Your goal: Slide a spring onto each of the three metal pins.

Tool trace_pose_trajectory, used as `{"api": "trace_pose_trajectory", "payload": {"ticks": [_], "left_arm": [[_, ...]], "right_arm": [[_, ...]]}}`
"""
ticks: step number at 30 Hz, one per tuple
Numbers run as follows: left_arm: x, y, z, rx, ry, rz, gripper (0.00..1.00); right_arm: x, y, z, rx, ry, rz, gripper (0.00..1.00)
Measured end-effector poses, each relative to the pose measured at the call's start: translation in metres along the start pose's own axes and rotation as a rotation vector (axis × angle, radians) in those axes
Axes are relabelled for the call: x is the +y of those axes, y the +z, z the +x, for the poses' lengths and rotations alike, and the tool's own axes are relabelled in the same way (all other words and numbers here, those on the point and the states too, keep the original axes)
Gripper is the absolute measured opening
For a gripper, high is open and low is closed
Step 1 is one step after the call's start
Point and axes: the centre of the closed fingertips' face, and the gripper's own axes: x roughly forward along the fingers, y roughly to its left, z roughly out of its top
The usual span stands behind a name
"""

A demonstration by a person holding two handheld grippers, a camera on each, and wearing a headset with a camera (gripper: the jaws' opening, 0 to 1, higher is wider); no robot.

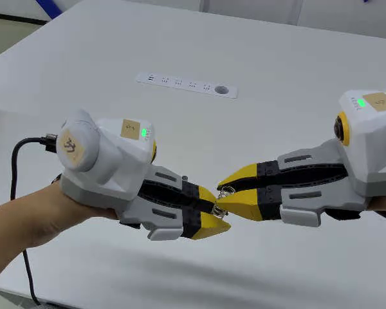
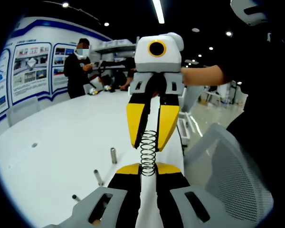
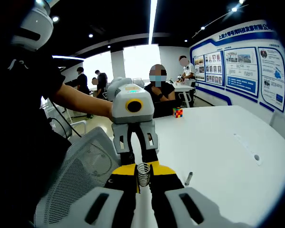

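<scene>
Head view: left gripper (image 1: 217,217) and right gripper (image 1: 220,201) meet tip to tip above the table (image 1: 180,38). The spring (image 2: 148,151) bridges them, one end nipped between the left's near-closed fingers and the other pinched by the right's fingertips. This is likely a hand-over to line the coil up end-on. The three bare metal pins (image 2: 99,177) stand below the left fingers.

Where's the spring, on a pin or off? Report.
Off. The spring sits between the jaws of the right hand-held gripper, its end at the left hand-held gripper; the three pins are bare.
</scene>
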Motion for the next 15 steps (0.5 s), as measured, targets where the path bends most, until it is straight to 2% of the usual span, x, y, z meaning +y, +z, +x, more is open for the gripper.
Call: {"api": "trace_pose_trajectory", "payload": {"ticks": [6, 8, 10, 15], "left_arm": [[0.004, 0.001, -0.003, -0.009, 0.017, -0.005, 0.11], [0.007, 0.003, -0.005, -0.026, 0.022, -0.033, 0.12], [0.011, 0.003, -0.007, -0.026, 0.042, -0.024, 0.13], [0.018, 0.002, -0.012, -0.026, 0.066, -0.043, 0.23]], "right_arm": [[-0.003, 0.000, 0.000, 0.013, -0.006, -0.011, 0.11], [-0.005, 0.003, 0.000, 0.005, -0.012, -0.008, 0.11], [-0.008, 0.004, 0.000, 0.010, -0.024, -0.012, 0.11], [-0.012, 0.006, -0.002, 0.008, -0.040, -0.012, 0.11]]}}
